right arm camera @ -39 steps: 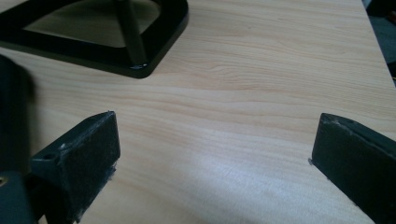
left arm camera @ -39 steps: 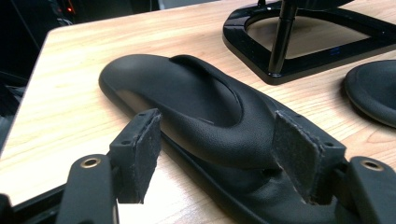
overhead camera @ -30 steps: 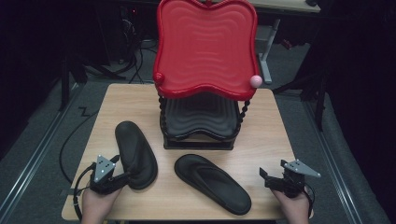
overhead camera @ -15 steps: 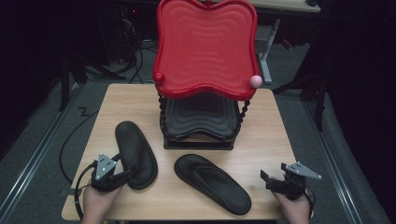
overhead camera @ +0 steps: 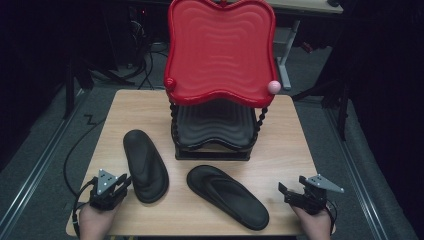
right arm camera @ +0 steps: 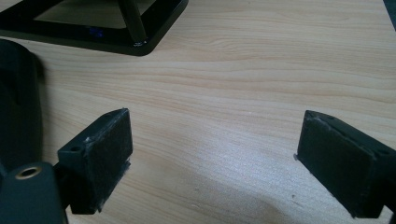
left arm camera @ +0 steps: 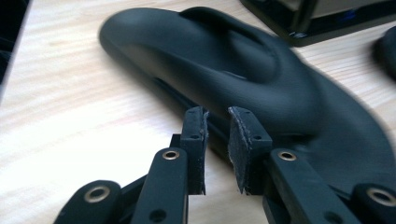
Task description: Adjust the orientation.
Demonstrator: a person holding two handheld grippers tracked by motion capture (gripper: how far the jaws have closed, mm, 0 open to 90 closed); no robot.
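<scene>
Your left gripper (left arm camera: 216, 135) has just been closing, jaws now narrow at the heel rim of the left sandal (overhead camera: 145, 165) near the table's (overhead camera: 295, 150) front-left corner, nothing pinched yet; squeeze on, while your right gripper (right arm camera: 215, 163) waits wide open and empty.

Light wooden table (overhead camera: 290, 135), grain running crosswise. Lying flat on it: one black flip-flop (overhead camera: 145, 165), sole up, its near edge just beside the left gripper's fingers (left arm camera: 194, 135); a second black flip-flop (overhead camera: 227, 196), strap up, between the two sets of fingers; a black stand base (overhead camera: 212, 152), well beyond the fingertips. Bare wood between the right gripper's fingers (right arm camera: 105, 154).
</scene>
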